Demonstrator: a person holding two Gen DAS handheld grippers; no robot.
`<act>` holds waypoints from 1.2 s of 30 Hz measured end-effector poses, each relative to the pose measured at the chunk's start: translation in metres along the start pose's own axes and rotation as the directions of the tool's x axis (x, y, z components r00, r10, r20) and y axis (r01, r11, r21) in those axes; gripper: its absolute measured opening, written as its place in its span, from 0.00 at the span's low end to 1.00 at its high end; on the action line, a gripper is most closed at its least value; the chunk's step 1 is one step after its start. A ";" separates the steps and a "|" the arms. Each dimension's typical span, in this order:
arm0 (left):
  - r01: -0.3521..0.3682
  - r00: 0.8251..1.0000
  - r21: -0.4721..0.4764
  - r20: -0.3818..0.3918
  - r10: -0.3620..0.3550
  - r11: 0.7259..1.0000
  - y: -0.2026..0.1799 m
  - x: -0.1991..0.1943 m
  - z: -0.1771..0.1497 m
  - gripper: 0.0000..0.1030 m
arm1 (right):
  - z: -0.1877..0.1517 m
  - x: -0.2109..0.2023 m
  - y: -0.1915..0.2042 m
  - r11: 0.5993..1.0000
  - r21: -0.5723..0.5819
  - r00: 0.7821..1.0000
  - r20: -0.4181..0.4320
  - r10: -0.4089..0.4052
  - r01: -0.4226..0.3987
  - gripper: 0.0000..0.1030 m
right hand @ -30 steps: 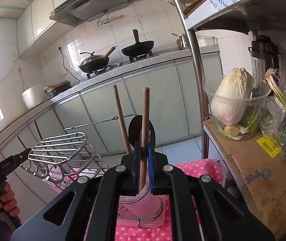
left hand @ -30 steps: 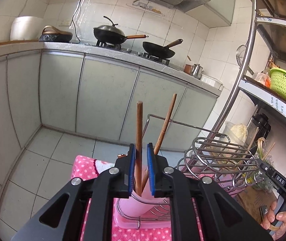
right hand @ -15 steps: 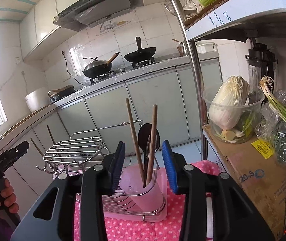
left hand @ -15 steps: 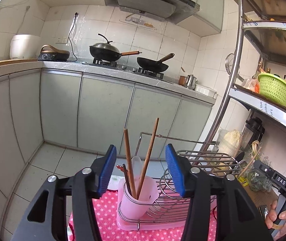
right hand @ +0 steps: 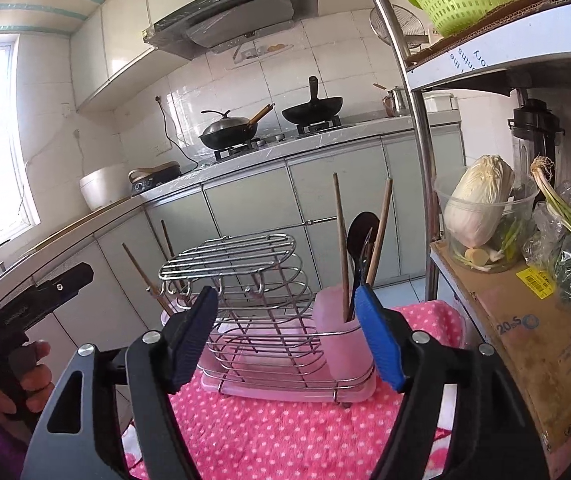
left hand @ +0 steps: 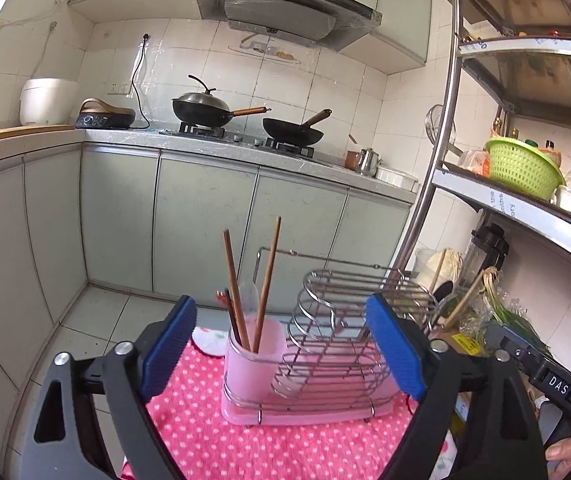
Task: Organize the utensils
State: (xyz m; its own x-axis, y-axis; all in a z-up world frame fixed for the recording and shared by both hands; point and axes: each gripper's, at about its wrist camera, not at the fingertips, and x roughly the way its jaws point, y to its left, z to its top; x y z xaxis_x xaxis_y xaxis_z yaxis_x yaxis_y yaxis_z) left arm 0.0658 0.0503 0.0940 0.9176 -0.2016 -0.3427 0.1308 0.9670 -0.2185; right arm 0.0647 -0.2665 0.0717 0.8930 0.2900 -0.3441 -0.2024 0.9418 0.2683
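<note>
Both tools had backed away from the pink cup, left tool and right tool spread apart (gripping nothing); chopsticks stood inside it, beside the wire rack.

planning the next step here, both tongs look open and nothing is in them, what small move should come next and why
Probably draw both back a little further and look for another loose utensil. The left tongs and right tongs are open and hold nothing, while the two brown wooden chopsticks already stand in the pale pink plastic cup at one end of the chrome wire drying rack. No stray utensil shows.
</note>
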 end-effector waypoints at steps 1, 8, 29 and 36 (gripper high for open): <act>-0.009 1.000 0.003 -0.004 0.009 1.000 -0.001 -0.002 -0.004 0.86 | -0.004 -0.002 0.004 1.000 -0.006 1.000 -0.005 0.001 -0.001 0.71; -0.050 0.998 0.032 -0.045 0.051 0.998 -0.018 -0.011 -0.028 0.87 | -0.023 -0.008 0.020 0.999 -0.032 0.999 -0.042 -0.018 0.016 0.76; -0.156 0.987 0.122 0.047 0.151 0.980 -0.053 -0.038 -0.050 0.87 | -0.033 -0.030 0.046 0.987 -0.110 0.993 0.024 -0.114 0.116 0.77; -0.179 0.984 0.104 0.028 0.177 0.978 -0.044 -0.036 -0.051 0.86 | -0.033 -0.032 0.047 0.984 -0.111 0.990 0.023 -0.138 0.140 0.77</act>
State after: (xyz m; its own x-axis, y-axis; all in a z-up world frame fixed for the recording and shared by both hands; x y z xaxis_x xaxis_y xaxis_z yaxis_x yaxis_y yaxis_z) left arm 0.0081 0.0067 0.0689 0.9364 -0.0229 -0.3501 0.0029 0.9983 -0.0574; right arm 0.0135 -0.2259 0.0657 0.9216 0.1528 -0.3568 -0.1188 0.9862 0.1157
